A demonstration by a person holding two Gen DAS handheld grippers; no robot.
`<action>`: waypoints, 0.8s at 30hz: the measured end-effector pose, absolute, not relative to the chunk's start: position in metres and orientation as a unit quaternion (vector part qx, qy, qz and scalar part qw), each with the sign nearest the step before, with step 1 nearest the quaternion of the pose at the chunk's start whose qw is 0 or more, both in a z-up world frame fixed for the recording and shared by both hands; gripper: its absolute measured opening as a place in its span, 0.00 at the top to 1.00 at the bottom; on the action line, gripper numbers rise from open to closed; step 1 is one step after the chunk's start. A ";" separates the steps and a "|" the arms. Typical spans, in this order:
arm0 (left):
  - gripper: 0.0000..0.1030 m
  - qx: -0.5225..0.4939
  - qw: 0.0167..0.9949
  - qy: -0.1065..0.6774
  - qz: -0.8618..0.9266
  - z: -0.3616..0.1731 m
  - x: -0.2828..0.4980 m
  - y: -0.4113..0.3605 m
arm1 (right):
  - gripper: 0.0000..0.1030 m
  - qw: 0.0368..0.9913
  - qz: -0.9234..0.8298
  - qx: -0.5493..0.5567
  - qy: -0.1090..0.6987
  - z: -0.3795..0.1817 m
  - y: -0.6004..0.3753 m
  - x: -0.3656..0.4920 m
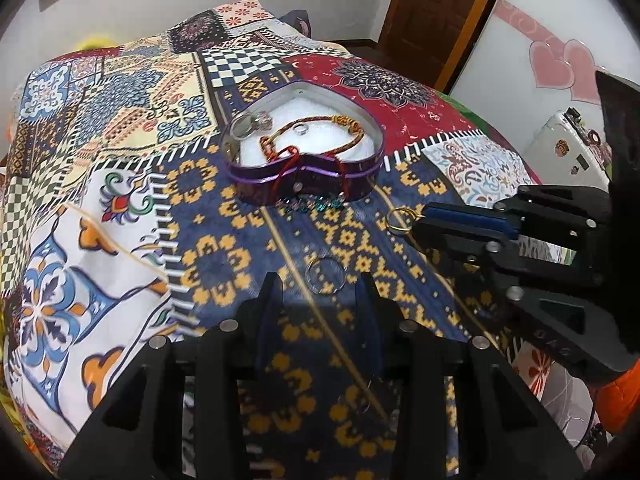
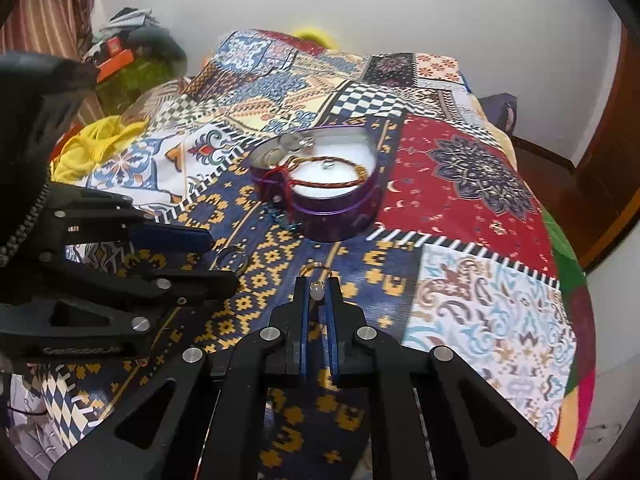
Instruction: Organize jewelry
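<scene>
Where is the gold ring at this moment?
The gold ring is pinched at the tips of the right gripper, just above the blanket, in front of the heart box; the left view shows it at the right.

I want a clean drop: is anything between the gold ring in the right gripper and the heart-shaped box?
Nothing visible. The right gripper holds the gold ring; only bare patchwork bedspread lies before the heart-shaped box. The left gripper and silver ring sit off to the side.

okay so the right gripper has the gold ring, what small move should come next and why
Probably lift the right gripper, shut on the gold ring, and carry it forward over the heart-shaped box. The box sits open ahead, already holding a bracelet and rings, while the left gripper is open around a silver ring.
</scene>
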State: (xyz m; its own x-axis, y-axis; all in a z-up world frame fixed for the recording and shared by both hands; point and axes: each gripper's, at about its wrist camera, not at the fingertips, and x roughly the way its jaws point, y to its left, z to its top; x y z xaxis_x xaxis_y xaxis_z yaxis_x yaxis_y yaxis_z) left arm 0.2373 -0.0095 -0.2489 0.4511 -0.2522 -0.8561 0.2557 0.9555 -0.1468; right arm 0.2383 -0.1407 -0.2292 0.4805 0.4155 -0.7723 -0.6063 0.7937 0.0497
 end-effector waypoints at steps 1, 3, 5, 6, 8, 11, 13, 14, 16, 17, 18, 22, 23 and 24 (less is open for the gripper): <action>0.65 0.003 0.853 0.501 -0.149 -0.249 0.238 -0.011 | 0.93 0.854 0.299 -0.114 0.411 -0.228 -0.142 0.238; 0.73 0.009 0.856 0.496 -0.148 -0.249 0.239 -0.013 | 0.93 0.856 0.296 -0.113 0.407 -0.226 -0.145 0.239; 0.80 0.016 0.858 0.493 -0.146 -0.249 0.239 -0.015 | 0.93 0.857 0.296 -0.112 0.406 -0.226 -0.147 0.240; 0.80 0.016 0.859 0.491 -0.146 -0.249 0.239 -0.016 | 0.93 0.858 0.296 -0.110 0.405 -0.225 -0.148 0.240; 0.80 0.015 0.860 0.488 -0.147 -0.247 0.238 -0.016 | 0.93 0.859 0.295 -0.107 0.404 -0.224 -0.150 0.240; 0.80 0.016 0.864 0.482 -0.147 -0.241 0.235 -0.016 | 0.94 0.862 0.295 -0.103 0.400 -0.220 -0.153 0.239; 0.80 0.014 0.867 0.476 -0.147 -0.236 0.233 -0.015 | 0.94 0.863 0.295 -0.102 0.396 -0.216 -0.154 0.238; 0.80 0.013 0.868 0.474 -0.147 -0.234 0.232 -0.015 | 0.94 0.864 0.295 -0.103 0.394 -0.214 -0.155 0.237; 0.80 0.010 0.872 0.467 -0.145 -0.227 0.230 -0.013 | 0.94 0.867 0.295 -0.104 0.388 -0.209 -0.155 0.235; 0.80 0.009 0.874 0.463 -0.144 -0.224 0.229 -0.012 | 0.94 0.868 0.295 -0.104 0.385 -0.207 -0.155 0.235; 0.80 0.007 0.877 0.459 -0.143 -0.220 0.228 -0.011 | 0.94 0.870 0.295 -0.104 0.382 -0.204 -0.156 0.234; 0.80 0.000 0.884 0.445 -0.143 -0.206 0.226 -0.007 | 0.94 0.877 0.291 -0.100 0.370 -0.193 -0.158 0.233; 0.80 -0.001 0.886 0.441 -0.142 -0.202 0.226 -0.006 | 0.94 0.878 0.290 -0.099 0.367 -0.190 -0.159 0.233; 0.80 -0.001 0.888 0.439 -0.141 -0.199 0.226 -0.005 | 0.94 0.880 0.289 -0.098 0.363 -0.186 -0.160 0.234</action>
State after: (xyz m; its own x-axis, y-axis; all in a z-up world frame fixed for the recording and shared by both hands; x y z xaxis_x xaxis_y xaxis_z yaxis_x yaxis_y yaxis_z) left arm 0.2261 -0.0050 -0.1993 0.5754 -0.2515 -0.7782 0.2499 0.9601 -0.1256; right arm 0.2336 -0.1596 -0.1862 0.5688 0.4383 -0.6959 -0.5806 0.8133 0.0377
